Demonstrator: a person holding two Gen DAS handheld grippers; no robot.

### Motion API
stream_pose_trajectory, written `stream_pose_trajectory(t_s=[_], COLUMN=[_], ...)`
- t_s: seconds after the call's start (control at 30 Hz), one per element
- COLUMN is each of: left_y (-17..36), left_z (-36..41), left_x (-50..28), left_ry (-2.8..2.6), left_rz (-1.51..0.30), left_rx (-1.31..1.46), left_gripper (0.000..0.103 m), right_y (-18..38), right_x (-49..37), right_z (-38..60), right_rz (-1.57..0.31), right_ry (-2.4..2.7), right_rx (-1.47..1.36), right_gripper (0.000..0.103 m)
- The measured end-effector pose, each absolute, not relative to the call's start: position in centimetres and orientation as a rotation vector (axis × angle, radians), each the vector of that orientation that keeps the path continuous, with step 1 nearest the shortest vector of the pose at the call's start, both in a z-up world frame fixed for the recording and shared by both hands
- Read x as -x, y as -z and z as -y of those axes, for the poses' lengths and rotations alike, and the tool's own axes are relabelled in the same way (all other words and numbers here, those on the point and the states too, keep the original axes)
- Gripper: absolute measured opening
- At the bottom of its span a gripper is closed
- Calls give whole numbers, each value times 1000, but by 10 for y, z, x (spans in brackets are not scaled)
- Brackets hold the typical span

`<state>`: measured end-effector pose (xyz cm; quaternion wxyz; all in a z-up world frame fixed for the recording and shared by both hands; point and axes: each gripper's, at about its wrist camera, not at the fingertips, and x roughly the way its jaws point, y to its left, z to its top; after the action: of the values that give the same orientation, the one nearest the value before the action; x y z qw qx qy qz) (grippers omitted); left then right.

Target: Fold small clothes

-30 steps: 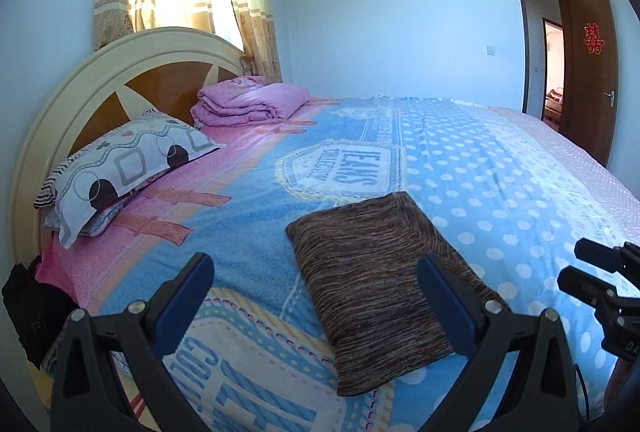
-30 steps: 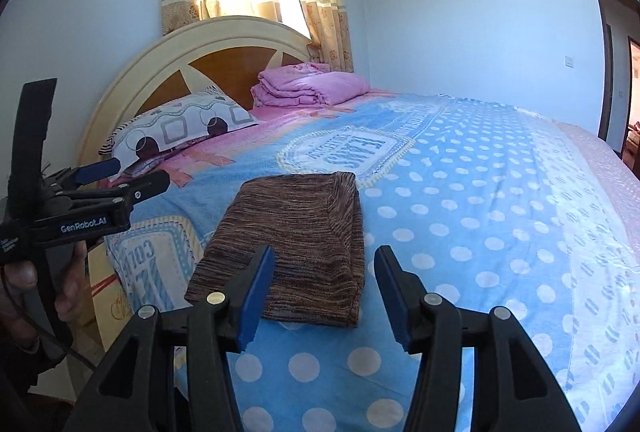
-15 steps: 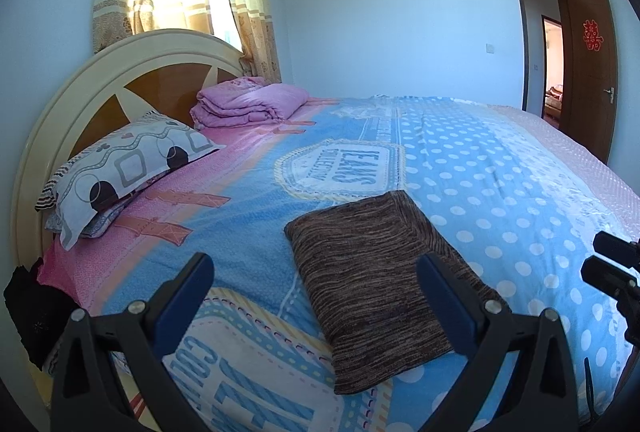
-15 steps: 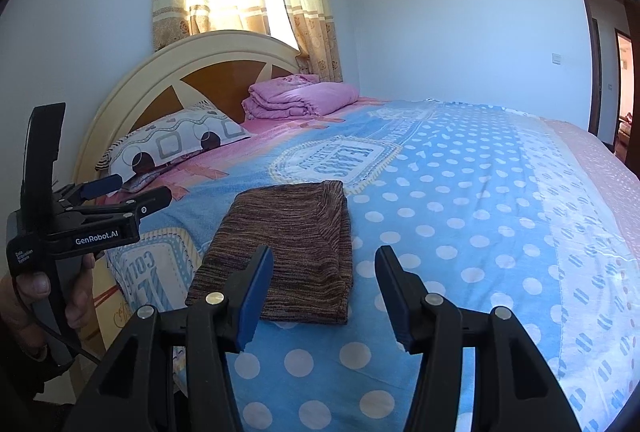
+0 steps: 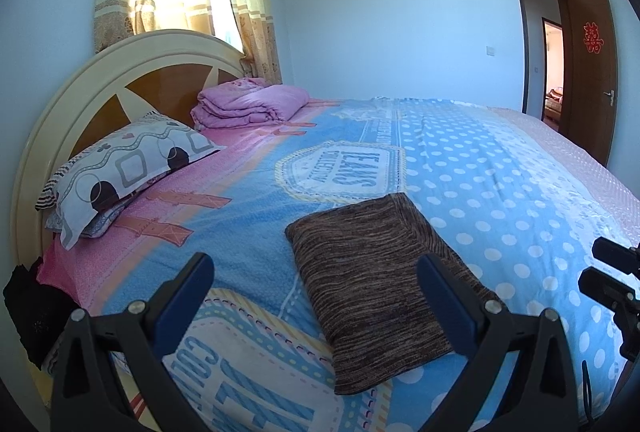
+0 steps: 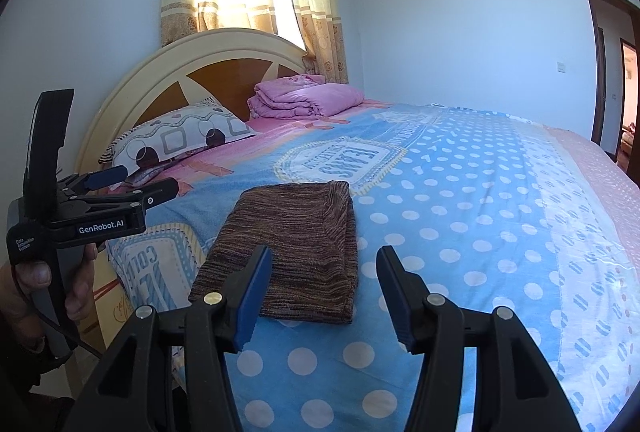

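Garment (image 5: 372, 280) folded, near bed (image 6: 500, 216) edge; both grippers' jaws apart, empty; spread beyond seemingly clear.

- The left gripper (image 6: 132, 187) was matte black, with blue pads (image 6: 107, 177) inside its jaws and a white "GenRobot.AI" label on its side.
- A thin black cable trailed below that label.
- The right gripper (image 6: 324, 292) had black arms, silver screws and ribbed blue pads.
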<state>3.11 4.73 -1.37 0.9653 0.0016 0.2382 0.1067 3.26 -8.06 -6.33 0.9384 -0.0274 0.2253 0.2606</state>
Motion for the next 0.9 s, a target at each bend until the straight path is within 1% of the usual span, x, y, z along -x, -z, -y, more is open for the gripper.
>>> stream_pose_trajectory(t_s=[0.5, 0.9], left_y=[16, 20], left_z=[-44, -43], left_x=[-30, -34], left_ry=[-214, -198], left_rz=[-489, -512], left_rx=[-7, -3], left_gripper=[103, 103], right_y=[66, 62], right_x=[-33, -30], right_z=[76, 77], right_rz=[-471, -435], right_ry=[-540, -531], right_rx=[67, 55], right_gripper=[56, 56])
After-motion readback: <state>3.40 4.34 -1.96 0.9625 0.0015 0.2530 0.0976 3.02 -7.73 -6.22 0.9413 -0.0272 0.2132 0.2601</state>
